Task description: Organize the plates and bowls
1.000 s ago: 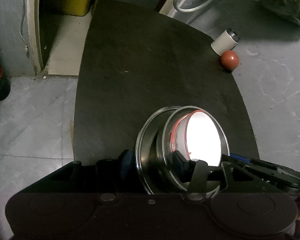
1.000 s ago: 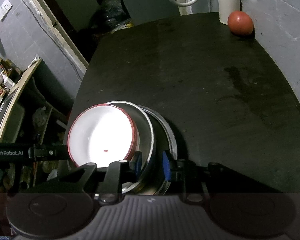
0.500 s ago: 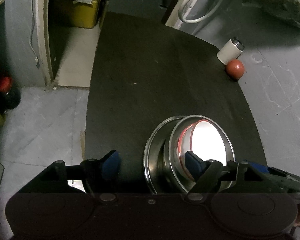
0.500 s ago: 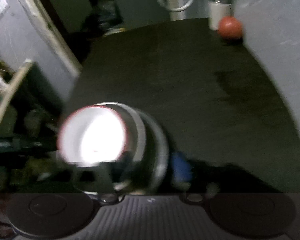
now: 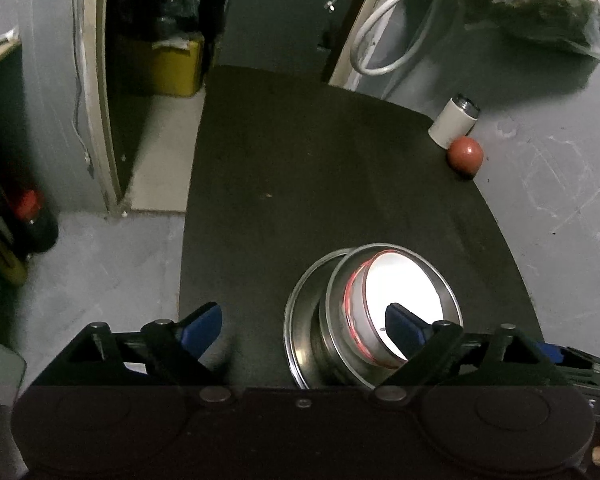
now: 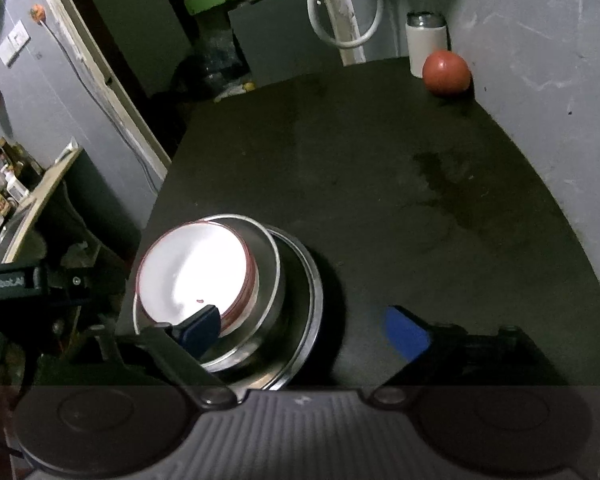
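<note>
Plates and bowls sit nested near the near edge of the black tabletop (image 5: 320,168). Through the left wrist camera we see a white bowl with a red rim (image 5: 400,304) inside a shiny steel bowl (image 5: 340,320), which rests on a wide steel plate (image 5: 296,320). Our left gripper (image 5: 304,320) is spreading its blue-padded jaws; the left pad hangs over bare table near the table's left edge, the right pad is in front of the white bowl's inside, and neither presses on anything, though the left side of the stack lies between them. At the far right corner a white cylindrical container with a metal top (image 5: 452,126) stands just beside a round red fruit (image 5: 465,155). A grey wall rises along the right side.

Through the right wrist camera the same stack appears at near left: red-rimmed white bowl (image 6: 192,272), steel bowl (image 6: 266,300), steel plate (image 6: 310,308). Our right gripper (image 6: 308,328) is also widening; its left pad overlaps the white bowl's near rim, its right pad hovers over empty table, and it grips nothing. The container (image 6: 426,42) and the fruit (image 6: 446,73) sit at the far right.
</note>
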The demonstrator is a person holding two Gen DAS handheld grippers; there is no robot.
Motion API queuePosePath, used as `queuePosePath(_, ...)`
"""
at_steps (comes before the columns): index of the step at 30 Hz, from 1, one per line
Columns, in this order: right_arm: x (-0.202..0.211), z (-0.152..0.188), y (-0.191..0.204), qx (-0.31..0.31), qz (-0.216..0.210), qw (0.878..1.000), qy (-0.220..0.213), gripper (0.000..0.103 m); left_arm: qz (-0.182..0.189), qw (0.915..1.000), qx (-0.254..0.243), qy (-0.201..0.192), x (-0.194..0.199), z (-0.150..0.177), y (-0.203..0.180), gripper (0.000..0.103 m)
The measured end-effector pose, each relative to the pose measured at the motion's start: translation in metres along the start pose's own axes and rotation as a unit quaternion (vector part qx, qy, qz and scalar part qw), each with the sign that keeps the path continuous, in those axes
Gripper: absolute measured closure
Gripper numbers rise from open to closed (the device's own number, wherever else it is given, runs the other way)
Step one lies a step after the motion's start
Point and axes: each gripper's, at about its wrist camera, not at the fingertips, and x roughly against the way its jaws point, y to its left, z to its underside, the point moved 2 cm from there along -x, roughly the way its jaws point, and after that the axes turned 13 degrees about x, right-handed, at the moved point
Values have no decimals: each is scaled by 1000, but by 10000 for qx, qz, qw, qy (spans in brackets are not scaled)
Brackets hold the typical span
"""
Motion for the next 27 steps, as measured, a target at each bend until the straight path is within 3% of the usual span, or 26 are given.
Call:
queuePosePath(2,7,3,1,16,1,9999,-142,5,-59,9999,-64,-103,5,4,-2,7)
queuePosePath(9,28,11,5,-28,-62,9983,-572,0,-67,9982,-206,-562,30,17,-7,5)
queuePosePath(19,56,28,17,-133,24,9956,-923,0,345,9937,-489,-947,58,35,-12,1)
queuePosePath(27,81,50,36,-230,338,9924,-1164,0,565,9920,-717,-875,78,55,-2,1)
